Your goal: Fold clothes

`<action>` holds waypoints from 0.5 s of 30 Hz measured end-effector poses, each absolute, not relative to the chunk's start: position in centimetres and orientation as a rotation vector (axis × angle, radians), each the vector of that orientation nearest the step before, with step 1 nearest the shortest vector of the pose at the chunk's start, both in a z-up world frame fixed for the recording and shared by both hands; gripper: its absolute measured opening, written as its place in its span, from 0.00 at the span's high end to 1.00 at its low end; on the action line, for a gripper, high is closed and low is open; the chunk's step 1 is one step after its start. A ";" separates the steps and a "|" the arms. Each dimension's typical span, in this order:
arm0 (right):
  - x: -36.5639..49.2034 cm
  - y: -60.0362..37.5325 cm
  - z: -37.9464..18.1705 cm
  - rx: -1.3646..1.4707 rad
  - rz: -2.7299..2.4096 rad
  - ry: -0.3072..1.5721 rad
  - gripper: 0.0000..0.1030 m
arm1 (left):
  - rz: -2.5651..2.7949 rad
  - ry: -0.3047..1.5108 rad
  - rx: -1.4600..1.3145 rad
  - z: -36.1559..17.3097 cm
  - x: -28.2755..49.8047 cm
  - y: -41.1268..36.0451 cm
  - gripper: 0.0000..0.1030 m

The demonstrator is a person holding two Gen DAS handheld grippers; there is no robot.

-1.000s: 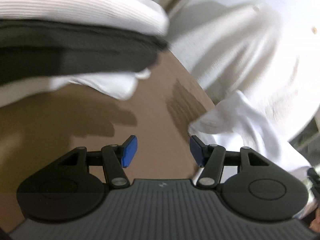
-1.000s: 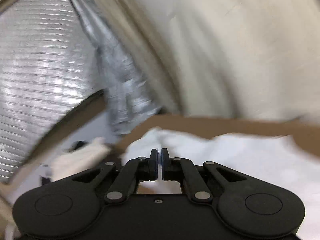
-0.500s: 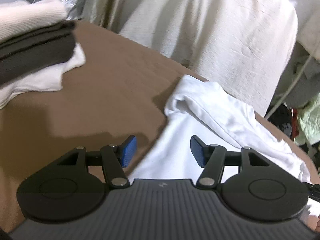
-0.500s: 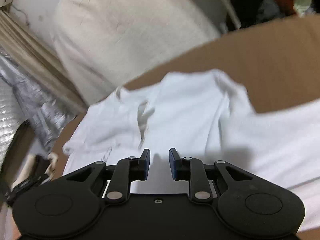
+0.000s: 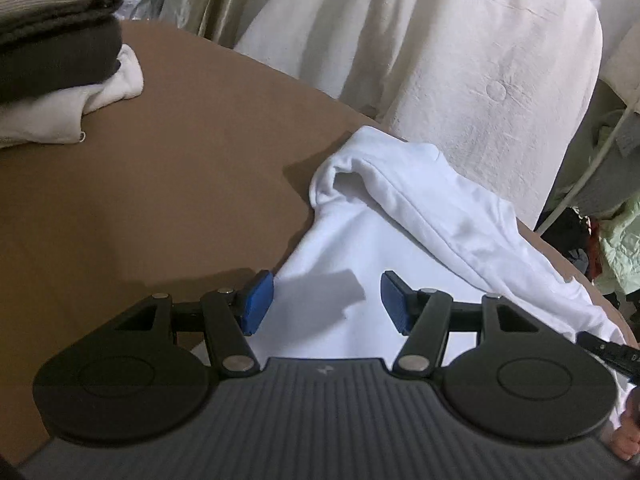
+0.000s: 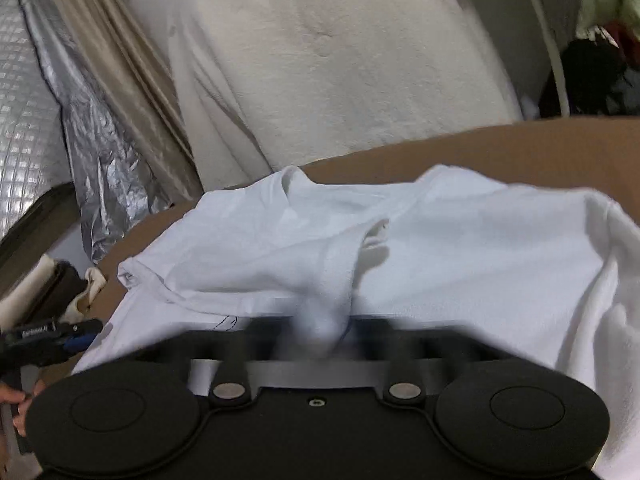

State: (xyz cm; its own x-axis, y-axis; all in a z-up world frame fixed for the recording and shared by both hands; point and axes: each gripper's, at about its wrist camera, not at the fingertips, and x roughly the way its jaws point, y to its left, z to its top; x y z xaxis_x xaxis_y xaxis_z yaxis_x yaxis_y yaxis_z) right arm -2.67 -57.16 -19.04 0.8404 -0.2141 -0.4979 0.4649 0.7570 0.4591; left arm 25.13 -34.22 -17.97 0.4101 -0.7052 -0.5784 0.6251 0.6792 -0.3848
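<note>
A: Starting at the left, a stack of folded clothes [image 5: 52,60] sits at the far left of the brown table [image 5: 180,152], well apart from the work. Where is the white shirt [image 5: 400,232]?

B: It lies crumpled on the table, right of centre in the left wrist view, its length running from the near left toward the far right. The left gripper [image 5: 327,300] hovers with its blue pads [image 5: 258,300] spread and nothing between them; the shirt's left edge lies just ahead of and under the gap.

A: And the right gripper [image 6: 324,330]?

B: Its fingers are blurred, but its jaws have just snapped together, and a ridge of shirt cloth bunches up between them, so it appears to be pinching the shirt near its middle. That hand is already on the cloth. The left one probably needs to drop forward onto the near edge.
</note>
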 end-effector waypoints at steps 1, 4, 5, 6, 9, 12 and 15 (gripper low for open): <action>-3.3 -57.7 -17.7 0.666 -0.363 0.419 0.96 | -0.837 0.772 -0.099 -17.8 25.1 -34.2 0.43; -5.6 -59.4 -12.5 0.844 -0.301 0.339 0.96 | -0.842 0.755 -0.085 -17.2 25.2 -33.8 0.43; -6.4 -59.3 -10.4 0.800 -0.303 0.339 0.96 | -0.852 0.769 -0.099 -17.1 25.3 -33.6 0.43; -7.1 -59.1 -8.4 0.735 -0.308 0.349 0.96 | -0.859 0.780 -0.109 -17.1 25.4 -33.3 0.43; -8.0 -57.9 -8.0 0.608 -0.407 0.626 0.96 | -0.864 0.788 -0.087 -17.1 25.1 -33.2 0.43; -9.8 -57.3 -12.4 0.631 -0.520 0.835 0.95 | -0.844 0.777 -0.032 -17.3 24.9 -33.7 0.43; -11.1 -56.7 -15.4 0.571 -0.529 0.868 0.90 | -0.824 0.757 0.024 -17.4 24.4 -34.0 0.43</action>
